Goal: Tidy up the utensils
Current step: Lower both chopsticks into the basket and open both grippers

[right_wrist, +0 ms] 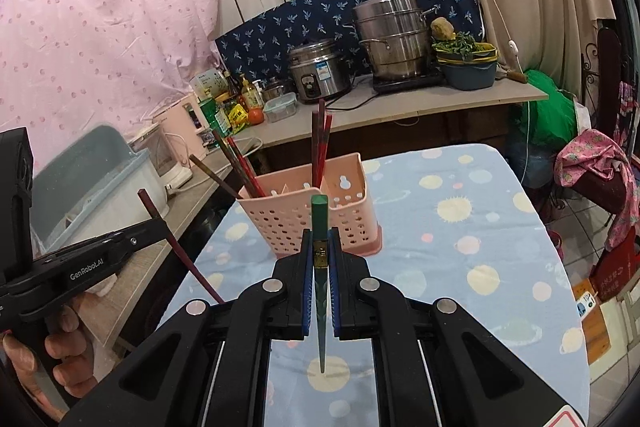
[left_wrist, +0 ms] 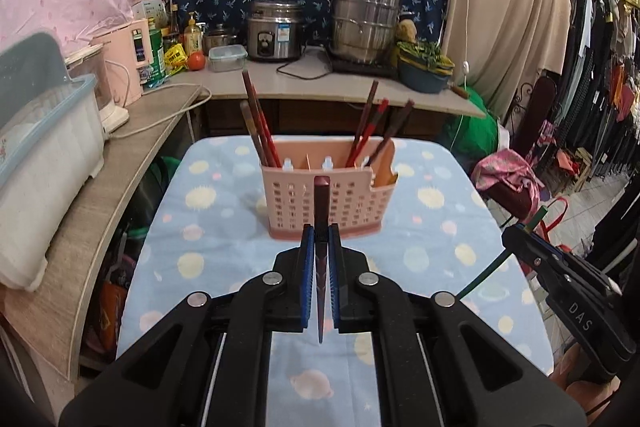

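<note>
A pink perforated utensil holder point(left_wrist: 326, 203) point(right_wrist: 310, 215) stands on the table with several red and brown chopsticks leaning in its left and right compartments. My left gripper point(left_wrist: 322, 233) is shut on a dark red chopstick point(left_wrist: 321, 203), held upright in front of the holder. The same gripper point(right_wrist: 160, 223) and red chopstick point(right_wrist: 176, 247) appear at the left of the right wrist view. My right gripper point(right_wrist: 320, 239) is shut on a green chopstick point(right_wrist: 320, 219), also upright, before the holder. In the left wrist view the right gripper point(left_wrist: 516, 233) shows at the right edge with the green chopstick point(left_wrist: 490, 271).
The table point(left_wrist: 432, 235) wears a light blue cloth with pale spots. A wooden counter point(left_wrist: 132, 155) on the left carries a plastic dish box point(left_wrist: 44, 131) and a pink appliance. At the back stand a rice cooker point(left_wrist: 274, 31), steel pots point(left_wrist: 366, 23) and a basin of greens. Clothes hang at right.
</note>
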